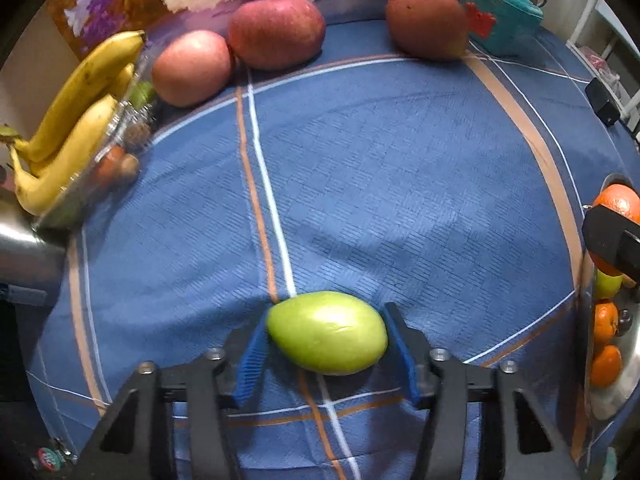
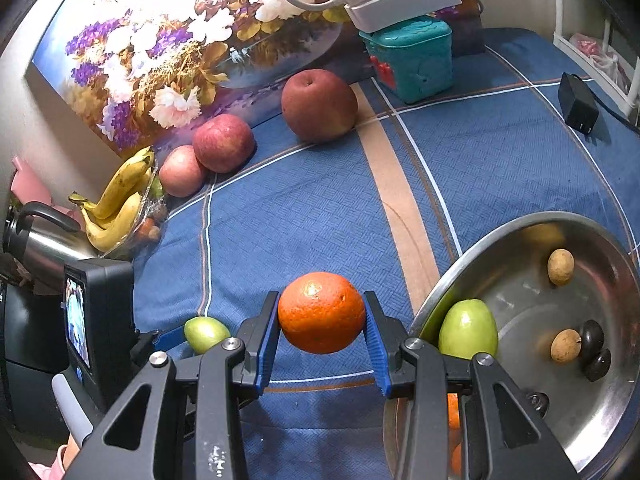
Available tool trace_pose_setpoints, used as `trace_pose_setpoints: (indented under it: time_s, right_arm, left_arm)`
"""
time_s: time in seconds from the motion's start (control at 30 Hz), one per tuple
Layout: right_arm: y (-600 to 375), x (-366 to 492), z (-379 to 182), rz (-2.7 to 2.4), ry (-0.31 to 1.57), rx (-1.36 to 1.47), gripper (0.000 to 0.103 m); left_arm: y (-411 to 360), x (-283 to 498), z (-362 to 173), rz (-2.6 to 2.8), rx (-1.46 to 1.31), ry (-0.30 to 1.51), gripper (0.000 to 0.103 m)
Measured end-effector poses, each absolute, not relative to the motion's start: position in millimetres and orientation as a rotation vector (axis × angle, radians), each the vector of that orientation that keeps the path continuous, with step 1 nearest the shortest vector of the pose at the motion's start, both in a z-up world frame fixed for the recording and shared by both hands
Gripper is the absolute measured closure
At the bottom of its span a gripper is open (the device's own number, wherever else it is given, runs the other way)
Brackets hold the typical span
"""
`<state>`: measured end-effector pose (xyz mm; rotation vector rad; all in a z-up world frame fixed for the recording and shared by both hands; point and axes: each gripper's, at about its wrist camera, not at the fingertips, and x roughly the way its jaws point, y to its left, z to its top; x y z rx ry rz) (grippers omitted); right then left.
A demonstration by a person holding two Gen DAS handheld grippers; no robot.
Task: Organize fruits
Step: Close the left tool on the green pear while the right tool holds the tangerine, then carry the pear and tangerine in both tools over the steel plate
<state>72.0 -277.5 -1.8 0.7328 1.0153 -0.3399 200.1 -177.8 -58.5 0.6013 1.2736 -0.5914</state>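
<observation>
Your left gripper [image 1: 326, 334] points steeply down at the blue cloth [image 1: 400, 184], and its blue pads sit against both ends of a small green fruit [image 1: 327, 332], so it has hold of that fruit at a partly closed width. Your right gripper [image 2: 322, 316] is clamped on an orange [image 2: 321, 312], pads pressing its two sides, and the orange hangs above the cloth just beside the rim of the metal bowl [image 2: 480, 240]. In that bowl you can see a larger green fruit [image 2: 468, 330], two small tan fruits [image 2: 561, 266] and two dark ones [image 2: 596, 354]; the left view shows more oranges [image 1: 606, 364] in it too. Three red apples [image 1: 276, 32] sit at the far edge of the cloth, two touching and the third apart, near a teal box [image 2: 412, 58]. The bananas [image 1: 76, 116] lie on a clear dish [image 1: 120, 128] at the far left, next to a steel kettle [image 2: 36, 240].
</observation>
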Motion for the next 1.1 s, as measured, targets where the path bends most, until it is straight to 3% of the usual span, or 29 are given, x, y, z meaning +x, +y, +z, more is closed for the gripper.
trace_pose_setpoints:
  time_s: [0.4, 1.1]
  right_arm:
    - [-274, 71, 1, -0.333, 1.029, 0.702, 0.062]
    - [-262, 26, 15, -0.322, 1.053, 0.708, 0.061]
  left_arm:
    - [-154, 201, -58, -0.587, 0.46, 1.348, 0.046]
    - [-113, 130, 5, -0.573, 0.021, 1.346, 0.046]
